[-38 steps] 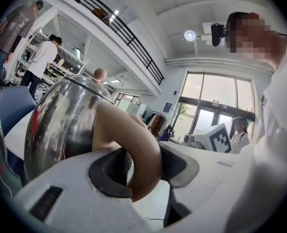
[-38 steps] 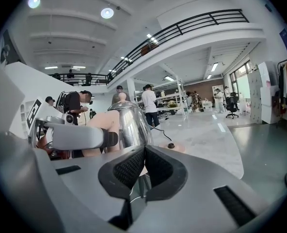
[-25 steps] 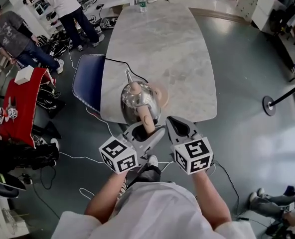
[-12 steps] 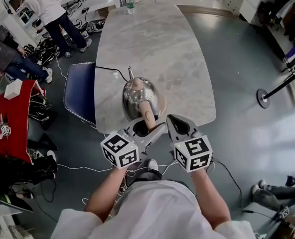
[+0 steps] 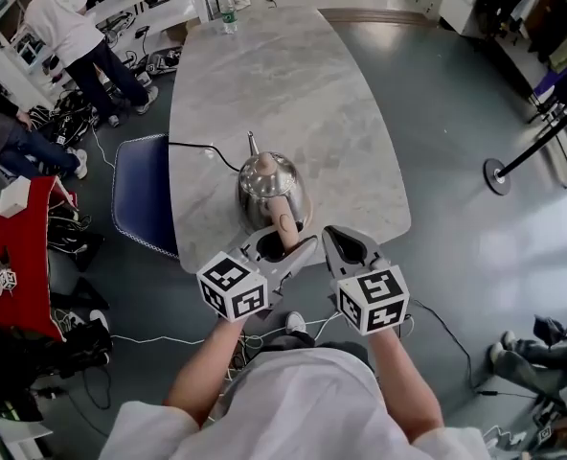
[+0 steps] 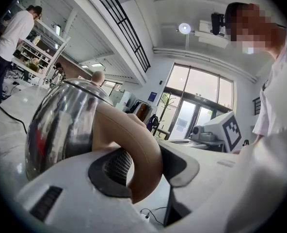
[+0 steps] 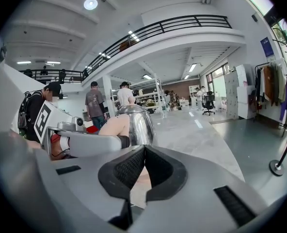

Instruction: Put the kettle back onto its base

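A shiny steel kettle (image 5: 267, 186) with a beige knob and a beige handle (image 5: 283, 221) stands near the front edge of the marble table (image 5: 293, 75). My left gripper (image 5: 280, 247) is shut on that handle (image 6: 134, 149), and the kettle's body (image 6: 61, 125) fills the left gripper view. I see no part of the base; the kettle's body covers the spot beneath it. My right gripper (image 5: 339, 243) hangs just right of the handle, shut and empty, its pads (image 7: 144, 152) meeting. The kettle (image 7: 136, 120) shows beyond them.
A black cord (image 5: 202, 148) runs from the kettle to the table's left edge. A blue chair (image 5: 142, 190) stands at the table's left side, and a bottle (image 5: 228, 22) at its far end. People and a red-draped stand (image 5: 20, 247) are at the left, a stanchion foot (image 5: 494, 175) at the right.
The kettle, in my left gripper, has shifted right over the beige disc that showed beside it; the disc no longer shows. Both grippers have drifted slightly with it.
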`<act>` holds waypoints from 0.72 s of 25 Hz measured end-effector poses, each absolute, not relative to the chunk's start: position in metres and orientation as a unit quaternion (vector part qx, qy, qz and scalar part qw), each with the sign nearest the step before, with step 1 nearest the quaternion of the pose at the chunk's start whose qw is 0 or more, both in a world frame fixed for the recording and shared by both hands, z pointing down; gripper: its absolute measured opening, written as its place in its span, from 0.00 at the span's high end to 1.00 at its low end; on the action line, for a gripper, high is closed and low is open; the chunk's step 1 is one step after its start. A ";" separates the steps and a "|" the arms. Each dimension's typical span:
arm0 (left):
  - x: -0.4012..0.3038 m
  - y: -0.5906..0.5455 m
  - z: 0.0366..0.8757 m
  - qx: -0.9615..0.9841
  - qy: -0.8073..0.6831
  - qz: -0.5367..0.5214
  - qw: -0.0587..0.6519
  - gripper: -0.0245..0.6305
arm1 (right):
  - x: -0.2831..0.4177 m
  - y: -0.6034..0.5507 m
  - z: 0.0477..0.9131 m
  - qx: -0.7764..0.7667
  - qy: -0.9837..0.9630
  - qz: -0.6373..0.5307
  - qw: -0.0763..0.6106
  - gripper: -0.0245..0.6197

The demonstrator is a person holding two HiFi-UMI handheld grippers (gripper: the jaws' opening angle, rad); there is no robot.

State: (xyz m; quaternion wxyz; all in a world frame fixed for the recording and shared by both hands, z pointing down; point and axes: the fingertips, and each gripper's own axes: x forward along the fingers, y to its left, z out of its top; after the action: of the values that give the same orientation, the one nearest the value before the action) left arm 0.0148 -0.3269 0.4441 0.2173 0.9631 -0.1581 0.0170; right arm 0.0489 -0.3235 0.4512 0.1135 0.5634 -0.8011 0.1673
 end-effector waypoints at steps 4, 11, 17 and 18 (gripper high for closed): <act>0.023 -0.329 0.449 0.964 -0.148 0.018 0.219 0.71 | 0.057 -0.321 0.454 0.572 -0.794 0.170 0.116 0.95; 0.024 -0.332 0.460 0.966 -0.138 0.026 0.218 0.71 | 0.059 -0.317 0.457 0.582 -0.786 0.173 0.120 0.95; 0.024 -0.335 0.465 0.967 -0.133 0.030 0.214 0.71 | 0.058 -0.314 0.462 0.586 -0.781 0.177 0.124 0.95; 0.025 -0.336 0.466 0.968 -0.133 0.031 0.212 0.71 | 0.059 -0.313 0.462 0.586 -0.781 0.177 0.124 0.95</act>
State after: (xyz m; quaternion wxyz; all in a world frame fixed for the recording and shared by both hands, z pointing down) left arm 0.0246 -0.3360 0.4657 0.2124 0.9676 -0.1326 0.0311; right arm 0.0587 -0.3135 0.4619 0.1242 0.5862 -0.7807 0.1773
